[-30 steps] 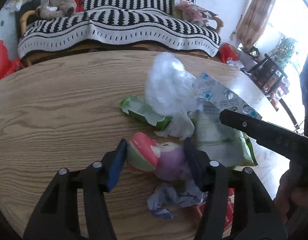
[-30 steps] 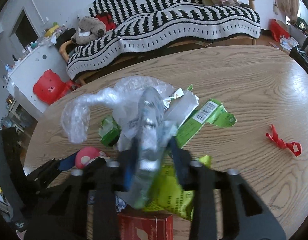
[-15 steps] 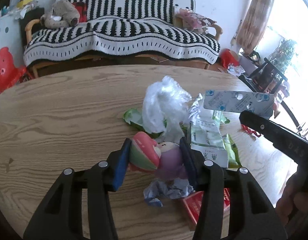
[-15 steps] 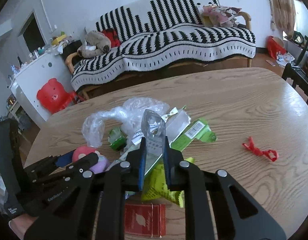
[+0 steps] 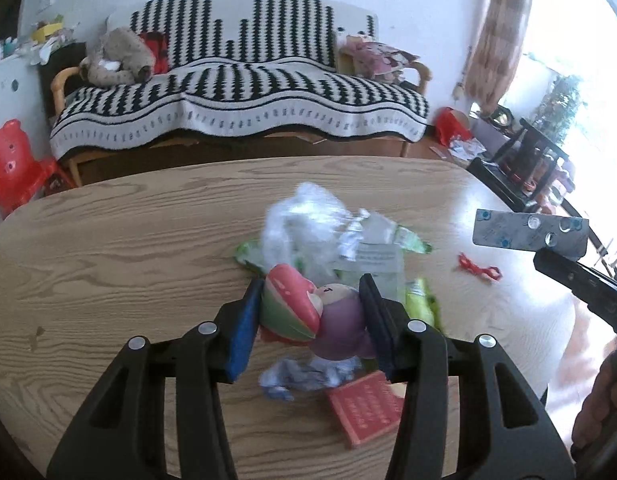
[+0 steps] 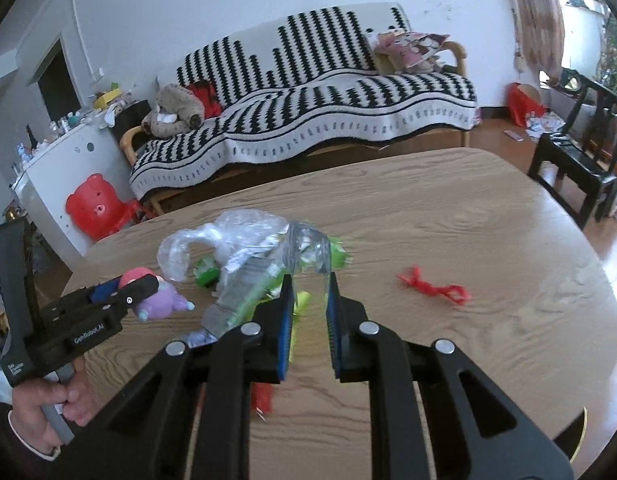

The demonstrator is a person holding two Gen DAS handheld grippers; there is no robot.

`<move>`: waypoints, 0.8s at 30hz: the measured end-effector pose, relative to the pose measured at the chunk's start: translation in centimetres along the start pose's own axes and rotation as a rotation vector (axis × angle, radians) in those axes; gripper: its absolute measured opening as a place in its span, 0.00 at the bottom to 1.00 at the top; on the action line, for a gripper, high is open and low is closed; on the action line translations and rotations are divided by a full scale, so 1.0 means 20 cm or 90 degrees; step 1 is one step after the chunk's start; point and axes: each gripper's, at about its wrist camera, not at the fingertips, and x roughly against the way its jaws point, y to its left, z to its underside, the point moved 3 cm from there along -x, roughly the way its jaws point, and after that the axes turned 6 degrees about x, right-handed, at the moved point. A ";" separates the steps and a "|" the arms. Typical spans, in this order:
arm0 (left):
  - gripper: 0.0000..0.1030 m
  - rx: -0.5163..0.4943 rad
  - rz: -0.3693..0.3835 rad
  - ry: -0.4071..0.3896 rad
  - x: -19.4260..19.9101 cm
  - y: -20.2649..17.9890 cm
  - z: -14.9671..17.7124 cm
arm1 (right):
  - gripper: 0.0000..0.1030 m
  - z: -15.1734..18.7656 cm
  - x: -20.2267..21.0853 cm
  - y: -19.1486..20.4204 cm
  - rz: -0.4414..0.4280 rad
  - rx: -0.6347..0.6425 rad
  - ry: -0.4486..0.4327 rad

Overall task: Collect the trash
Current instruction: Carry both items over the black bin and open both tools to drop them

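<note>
My left gripper (image 5: 308,312) is shut on a soft pink, green and purple toy (image 5: 312,316) and holds it above the wooden table (image 5: 128,248). The toy also shows in the right wrist view (image 6: 156,292). My right gripper (image 6: 308,288) is shut on a silver blister pack (image 6: 306,252), which shows raised at the right of the left wrist view (image 5: 528,234). Below lies a trash pile: clear plastic bag (image 5: 300,224), green wrappers (image 5: 412,240), crumpled paper (image 5: 304,374), a red packet (image 5: 366,408).
A red ribbon scrap (image 6: 432,286) lies apart on the table to the right of the pile. A striped sofa (image 6: 308,120) stands behind the table, a black chair (image 6: 580,160) at the right, a red stool (image 6: 94,206) at the left.
Both grippers have risen and drawn back from the pile. The left has lifted the toy off the table; the right has carried the blister pack up and to the right.
</note>
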 end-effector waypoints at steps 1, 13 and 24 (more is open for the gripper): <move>0.46 -0.006 0.007 0.001 0.00 -0.04 0.01 | 0.16 0.01 0.04 -0.04 0.007 -0.004 -0.003; 0.46 -0.154 0.157 0.030 0.00 -0.83 0.30 | 0.16 0.26 0.67 -0.61 0.117 -0.078 -0.047; 0.46 -0.254 0.321 0.100 -0.03 -1.59 0.70 | 0.16 0.77 1.08 -1.20 0.228 -0.191 -0.016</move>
